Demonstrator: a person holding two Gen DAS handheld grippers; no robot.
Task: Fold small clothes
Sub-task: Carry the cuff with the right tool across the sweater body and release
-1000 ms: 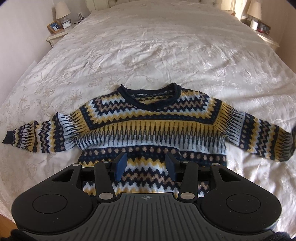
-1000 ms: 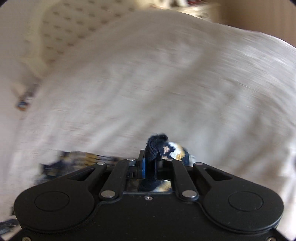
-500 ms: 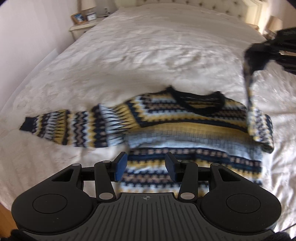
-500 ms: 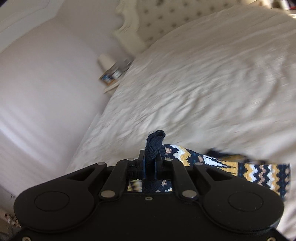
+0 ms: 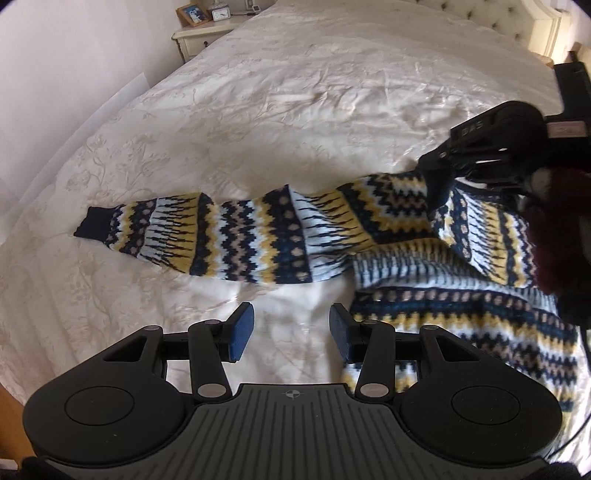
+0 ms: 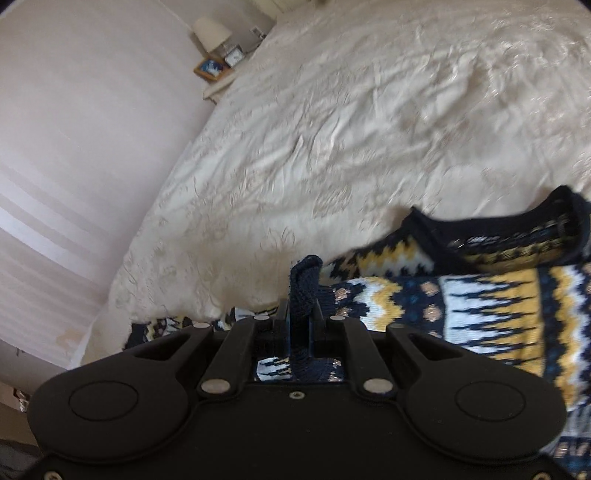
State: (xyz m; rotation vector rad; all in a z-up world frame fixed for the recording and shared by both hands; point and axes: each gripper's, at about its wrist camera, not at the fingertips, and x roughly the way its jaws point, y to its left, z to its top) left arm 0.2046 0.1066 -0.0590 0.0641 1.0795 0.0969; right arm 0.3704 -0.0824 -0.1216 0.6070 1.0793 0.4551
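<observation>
A small knitted sweater [image 5: 424, 258] in navy, yellow and white zigzags lies flat on a white bed [image 5: 277, 110]. Its left sleeve [image 5: 207, 236] stretches out to the left, ending in a navy cuff [image 5: 92, 223]. My left gripper [image 5: 291, 332] is open and empty, low over the bedspread just left of the sweater's hem. My right gripper [image 6: 299, 314] is shut on the navy cuff of the right sleeve [image 6: 304, 288] and holds it over the sweater's chest, near the neckline [image 6: 498, 225]. It also shows in the left wrist view [image 5: 436, 184], with the sleeve [image 5: 480, 229] folded across the body.
A bedside table [image 5: 199, 37] with a picture frame and clock stands at the far left by the wall. A lamp [image 6: 212, 31] stands on it. The tufted headboard [image 5: 517, 18] is at the far right. The bed's left edge [image 5: 92, 122] runs along the wall.
My right gripper has carried the right sleeve cuff inward and down over the sweater's chest. My left gripper has moved left, off the hem and toward the left sleeve.
</observation>
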